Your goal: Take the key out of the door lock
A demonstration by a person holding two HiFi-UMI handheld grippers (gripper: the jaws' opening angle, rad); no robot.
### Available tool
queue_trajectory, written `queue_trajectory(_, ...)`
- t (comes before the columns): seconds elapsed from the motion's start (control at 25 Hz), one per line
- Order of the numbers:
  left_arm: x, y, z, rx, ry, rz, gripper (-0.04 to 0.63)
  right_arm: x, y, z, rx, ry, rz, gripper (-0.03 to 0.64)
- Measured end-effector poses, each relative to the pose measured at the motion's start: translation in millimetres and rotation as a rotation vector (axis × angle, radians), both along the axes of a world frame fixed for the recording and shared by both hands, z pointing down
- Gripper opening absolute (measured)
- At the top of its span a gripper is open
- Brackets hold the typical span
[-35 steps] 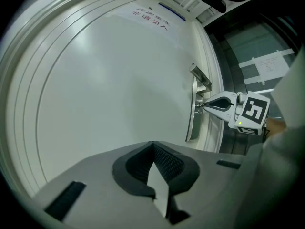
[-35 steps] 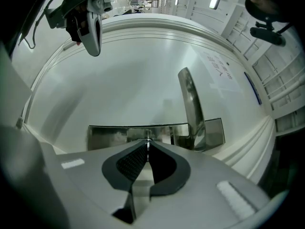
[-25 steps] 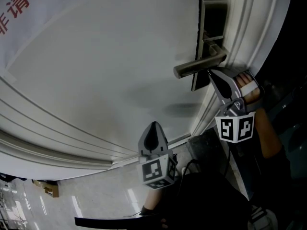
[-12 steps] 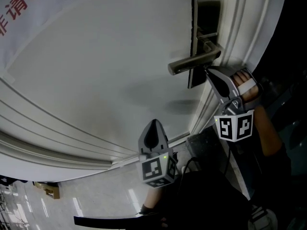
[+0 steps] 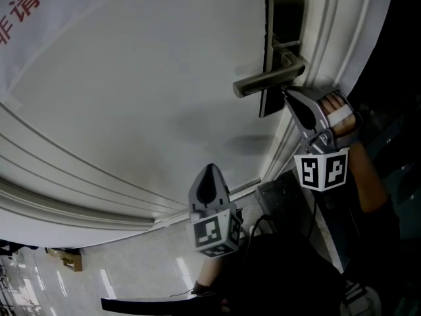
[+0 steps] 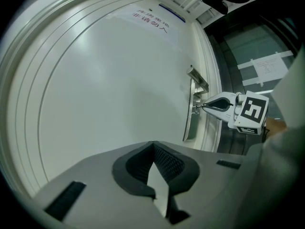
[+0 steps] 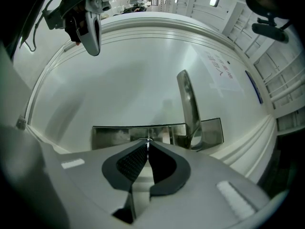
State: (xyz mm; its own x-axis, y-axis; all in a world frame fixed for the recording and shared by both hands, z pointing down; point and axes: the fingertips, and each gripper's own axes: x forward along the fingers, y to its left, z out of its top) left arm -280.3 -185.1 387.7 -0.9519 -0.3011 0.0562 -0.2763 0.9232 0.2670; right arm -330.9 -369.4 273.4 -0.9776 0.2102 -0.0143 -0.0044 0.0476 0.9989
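A white door [image 5: 151,84] carries a metal lock plate [image 5: 284,18] with a lever handle [image 5: 263,81]. My right gripper [image 5: 285,93] points at the plate just below the handle. Its tips are shut on the thin metal key [image 7: 147,140], which stands in the lock plate [image 7: 114,136] left of the handle [image 7: 188,104]. In the left gripper view, the key [image 6: 198,106] bridges the right gripper [image 6: 204,106] and the plate [image 6: 190,123]. My left gripper [image 5: 210,169] hangs well back from the door, lower and to the left. Its jaws [image 6: 153,145] are shut on nothing.
A paper notice with red lettering [image 5: 29,5] is stuck on the door at the upper left. Raised door-frame moulding [image 5: 342,38] runs right beside the lock. A hand [image 5: 342,114] holds the right gripper. Tiled floor [image 5: 131,275] shows below.
Only the head view has shifted a little. Both grippers keep their places, and the right one stays shut at the lock.
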Motion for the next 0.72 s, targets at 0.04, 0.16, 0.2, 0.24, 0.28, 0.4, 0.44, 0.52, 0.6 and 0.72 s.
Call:
queue_trajectory(0.04, 0.1, 0.0, 0.5, -0.006, -0.002, 0.004, 0.000, -0.1, -0.2, 0.0, 0.001, -0.001, 0.001, 0.012)
queue_trajectory(0.16, 0.0, 0.9, -1.2, -0.011, 0.003, 0.004, 0.000, -0.2, -0.7, 0.3, 0.001, -0.002, 0.004, 0.012)
queue_trajectory(0.2, 0.0, 1.3, -1.7, -0.012, 0.008, 0.001, 0.000, -0.1, -0.8, 0.3, 0.002, -0.002, 0.004, 0.012)
queue_trajectory(0.24, 0.1, 1.4, -1.6, -0.014, 0.012, 0.004, 0.000, 0.2, -0.8, 0.2, 0.003, -0.003, 0.005, 0.012)
queue_trajectory(0.28, 0.3, 1.3, -0.7, -0.017, 0.012, 0.008, 0.000, 0.7, -0.9, 0.2, 0.003, -0.003, 0.004, 0.012)
queue_trajectory(0.4, -0.9, 0.8, 0.8, -0.013, 0.007, 0.007, 0.000, 2.2, -1.5, 0.3, 0.003, -0.003, 0.002, 0.012)
queue_trajectory(0.44, -1.1, -0.1, 1.3, -0.013, 0.005, 0.009, 0.000, 2.1, -1.2, 0.4, 0.004, -0.003, 0.001, 0.012)
queue_trajectory(0.52, -0.4, -2.4, 2.5, -0.019, 0.001, 0.018, 0.000, 2.3, -1.2, 0.9, 0.003, -0.003, 0.000, 0.012)
queue_trajectory(0.6, 0.1, -3.2, 2.2, -0.026, -0.004, 0.022, 0.000, 2.9, -1.5, 1.3, 0.002, -0.005, 0.000, 0.012)
queue_trajectory(0.72, 0.7, -2.8, 0.2, -0.022, 0.001, 0.024, 0.000, 2.8, -1.5, 1.0, 0.001, -0.006, 0.000, 0.012)
